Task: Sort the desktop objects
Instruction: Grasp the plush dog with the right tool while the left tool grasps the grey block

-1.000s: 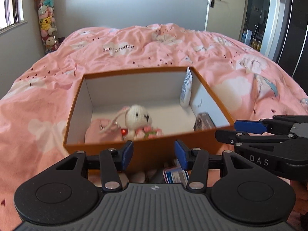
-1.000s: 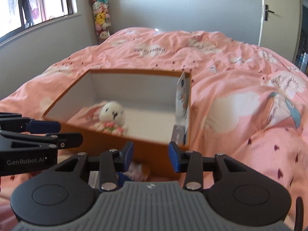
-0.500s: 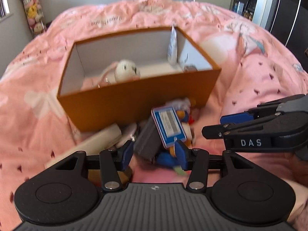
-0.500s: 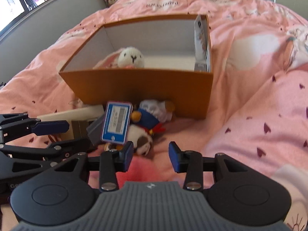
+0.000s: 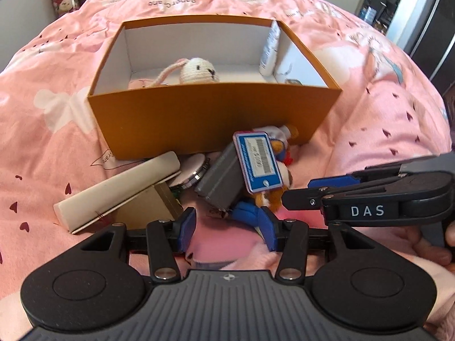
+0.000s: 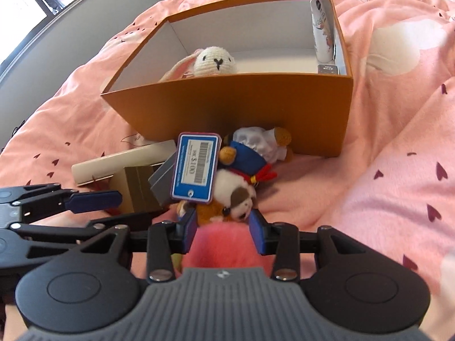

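Left wrist view: your left gripper (image 5: 229, 227) has its jaws parted with nothing clamped between them; only pink bedding and the edge of the pile show in the gap. Just ahead lies the heap you are sorting, on the pink duvet (image 5: 57, 130) against the near wall of the orange box (image 5: 204, 113). A cream case (image 5: 116, 187) lies on the left, a tan carton (image 5: 148, 204) beneath it, a round compact (image 5: 190, 170) behind, then a grey box (image 5: 221, 182) with a blue barcode card (image 5: 257, 164) leaning on it, and a plush dog (image 5: 273, 196) under the card. Inside the box, a crocheted bunny (image 5: 199, 69) sits near the front wall and a white tube (image 5: 268, 48) stands in the far right corner. Your right gripper (image 5: 327, 189) comes in from the right edge, its fingers apart beside the plush dog.

Right wrist view: your right gripper (image 6: 223, 230) is released too, jaws spread over a fuzzy pink object (image 6: 224, 244) at the near edge, whose identity you cannot tell, and they do not squeeze it. The plush dog (image 6: 233, 199) lies just beyond the fingertips, the blue barcode card (image 6: 196, 167) propped to its left. Your left gripper (image 6: 93, 207) reaches in from the left, near the tan carton (image 6: 136, 187).
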Action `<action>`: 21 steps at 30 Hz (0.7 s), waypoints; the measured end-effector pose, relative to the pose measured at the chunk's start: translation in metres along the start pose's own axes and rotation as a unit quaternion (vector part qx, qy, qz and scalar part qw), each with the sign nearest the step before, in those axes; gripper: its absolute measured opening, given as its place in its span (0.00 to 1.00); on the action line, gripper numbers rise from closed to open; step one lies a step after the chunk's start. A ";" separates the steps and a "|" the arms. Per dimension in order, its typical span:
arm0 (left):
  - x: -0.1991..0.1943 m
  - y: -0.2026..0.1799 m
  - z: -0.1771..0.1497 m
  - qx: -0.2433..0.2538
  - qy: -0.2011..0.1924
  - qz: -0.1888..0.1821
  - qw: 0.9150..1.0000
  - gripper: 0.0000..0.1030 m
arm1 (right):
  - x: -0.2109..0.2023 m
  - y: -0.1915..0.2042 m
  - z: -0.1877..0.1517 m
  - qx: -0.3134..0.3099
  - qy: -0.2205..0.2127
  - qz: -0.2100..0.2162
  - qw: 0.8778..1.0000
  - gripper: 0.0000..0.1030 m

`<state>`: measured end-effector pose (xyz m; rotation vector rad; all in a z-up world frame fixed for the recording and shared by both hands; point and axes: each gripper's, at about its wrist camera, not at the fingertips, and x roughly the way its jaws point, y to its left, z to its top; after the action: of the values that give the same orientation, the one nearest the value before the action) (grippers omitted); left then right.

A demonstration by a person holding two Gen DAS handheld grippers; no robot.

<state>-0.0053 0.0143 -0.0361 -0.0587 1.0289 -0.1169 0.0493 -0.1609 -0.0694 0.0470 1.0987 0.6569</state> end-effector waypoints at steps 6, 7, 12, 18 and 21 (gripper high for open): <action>0.009 0.016 0.009 -0.010 0.019 -0.010 1.000 0.54 | 0.019 0.006 0.010 -0.017 0.023 0.001 1.000 0.54; 0.010 0.017 0.010 -0.008 0.020 -0.013 1.000 0.54 | 0.022 0.007 0.012 -0.018 0.027 0.005 0.999 0.55; 0.015 0.024 0.017 0.005 0.024 -0.018 1.000 0.54 | 0.037 0.007 0.021 -0.012 0.038 0.020 0.999 0.61; 0.019 0.028 0.025 0.038 0.016 -0.020 0.999 0.54 | 0.061 -0.005 0.026 0.023 0.068 0.054 0.996 0.76; 0.023 0.026 0.028 0.062 0.016 -0.025 0.998 0.54 | 0.061 -0.005 0.024 0.026 0.066 0.054 0.996 0.70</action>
<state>0.0316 0.0369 -0.0437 0.0302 1.0495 -0.2267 0.0888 -0.1268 -0.1091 0.1092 1.2479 0.7376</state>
